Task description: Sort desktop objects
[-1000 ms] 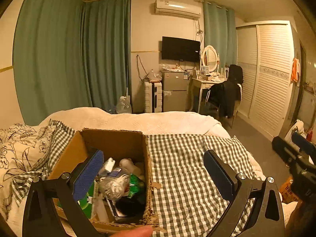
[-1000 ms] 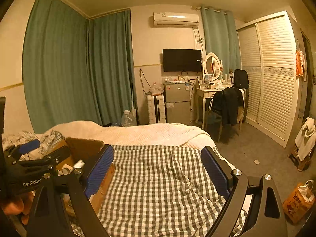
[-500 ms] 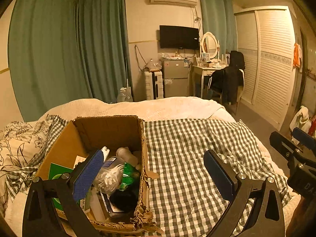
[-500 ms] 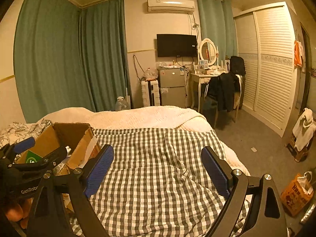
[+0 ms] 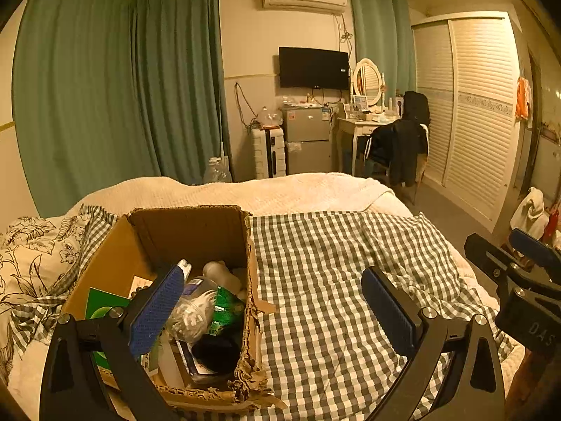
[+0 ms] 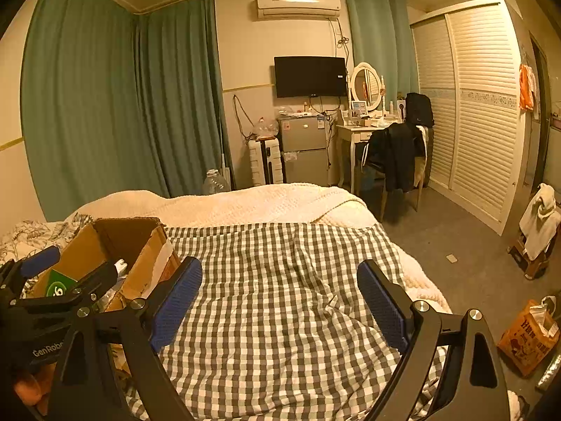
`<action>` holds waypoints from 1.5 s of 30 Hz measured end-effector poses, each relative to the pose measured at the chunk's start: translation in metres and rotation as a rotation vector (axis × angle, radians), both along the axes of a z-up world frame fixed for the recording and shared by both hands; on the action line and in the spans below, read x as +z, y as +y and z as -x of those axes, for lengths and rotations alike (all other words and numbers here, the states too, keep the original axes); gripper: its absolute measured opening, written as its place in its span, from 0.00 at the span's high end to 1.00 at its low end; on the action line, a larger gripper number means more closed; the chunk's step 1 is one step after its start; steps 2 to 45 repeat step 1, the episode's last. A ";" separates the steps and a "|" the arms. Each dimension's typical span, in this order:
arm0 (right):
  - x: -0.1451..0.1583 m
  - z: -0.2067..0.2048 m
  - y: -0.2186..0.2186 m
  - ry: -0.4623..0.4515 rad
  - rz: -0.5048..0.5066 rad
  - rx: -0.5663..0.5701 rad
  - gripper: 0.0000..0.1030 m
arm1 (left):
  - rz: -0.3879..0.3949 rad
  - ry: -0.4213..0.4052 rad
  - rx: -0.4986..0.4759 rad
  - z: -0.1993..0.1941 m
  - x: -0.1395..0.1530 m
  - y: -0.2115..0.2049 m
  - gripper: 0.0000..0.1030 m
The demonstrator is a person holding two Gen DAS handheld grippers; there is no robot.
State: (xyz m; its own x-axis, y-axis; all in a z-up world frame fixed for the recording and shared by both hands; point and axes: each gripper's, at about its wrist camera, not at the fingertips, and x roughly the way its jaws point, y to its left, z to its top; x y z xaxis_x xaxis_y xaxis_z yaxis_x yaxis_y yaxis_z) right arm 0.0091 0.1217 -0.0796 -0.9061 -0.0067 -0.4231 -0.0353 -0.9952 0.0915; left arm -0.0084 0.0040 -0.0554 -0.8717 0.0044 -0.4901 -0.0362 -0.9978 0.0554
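An open cardboard box [image 5: 196, 231] sits on the checked bedspread [image 5: 333, 263] at the left. It holds a clear plastic bottle [image 5: 191, 312], a green packet [image 5: 226, 310], a green booklet [image 5: 101, 307] and a dark round item [image 5: 214, 352]. My left gripper [image 5: 273, 305] is open and empty, its left finger over the box. My right gripper [image 6: 280, 298] is open and empty above the bedspread [image 6: 280, 280], to the right of the box [image 6: 140, 245]. Each gripper shows at the edge of the other's view.
A cream blanket [image 5: 263, 193] lies beyond the bedspread, and floral bedding [image 5: 31, 256] lies left of the box. A paper bag [image 6: 529, 336] stands on the floor at the right. A desk with a chair [image 6: 396, 154], a fridge and a wardrobe stand behind.
Both views have tipped slightly so the bed and box sit lower and farther. The box shows more fully in the left wrist view. Both grippers stay open and empty.
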 end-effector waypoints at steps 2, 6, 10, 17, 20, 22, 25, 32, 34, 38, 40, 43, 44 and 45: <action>0.000 0.000 -0.001 -0.001 -0.004 0.000 0.12 | -0.004 -0.007 -0.001 0.001 -0.001 0.000 0.00; 0.000 0.000 -0.001 -0.001 -0.004 0.000 0.12 | -0.004 -0.007 -0.001 0.001 -0.001 0.000 0.00; 0.000 0.000 -0.001 -0.001 -0.004 0.000 0.12 | -0.004 -0.007 -0.001 0.001 -0.001 0.000 0.00; 0.000 0.000 -0.001 -0.001 -0.004 0.000 0.12 | -0.004 -0.007 -0.001 0.001 -0.001 0.000 0.00; 0.000 0.000 -0.001 -0.001 -0.004 0.000 0.12 | -0.004 -0.007 -0.001 0.001 -0.001 0.000 0.00; 0.000 0.000 -0.001 -0.001 -0.004 0.000 0.12 | -0.004 -0.007 -0.001 0.001 -0.001 0.000 0.00; 0.000 0.000 -0.001 -0.001 -0.004 0.000 0.12 | -0.004 -0.007 -0.001 0.001 -0.001 0.000 0.00; 0.000 0.000 -0.001 -0.001 -0.004 0.000 0.12 | -0.004 -0.007 -0.001 0.001 -0.001 0.000 0.00; 0.000 0.000 -0.001 -0.001 -0.004 0.000 0.12 | -0.004 -0.007 -0.001 0.001 -0.001 0.000 0.00; 0.000 0.000 -0.001 -0.001 -0.004 0.000 0.12 | -0.004 -0.007 -0.001 0.001 -0.001 0.000 0.00; 0.000 0.000 -0.001 -0.001 -0.004 0.000 0.12 | -0.004 -0.007 -0.001 0.001 -0.001 0.000 0.00; 0.000 0.000 -0.001 -0.001 -0.004 0.000 0.12 | -0.004 -0.007 -0.001 0.001 -0.001 0.000 0.00; 0.000 0.000 -0.001 -0.001 -0.004 0.000 0.12 | -0.004 -0.007 -0.001 0.001 -0.001 0.000 0.00; 0.000 0.000 -0.001 -0.001 -0.004 0.000 0.12 | -0.004 -0.007 -0.001 0.001 -0.001 0.000 0.00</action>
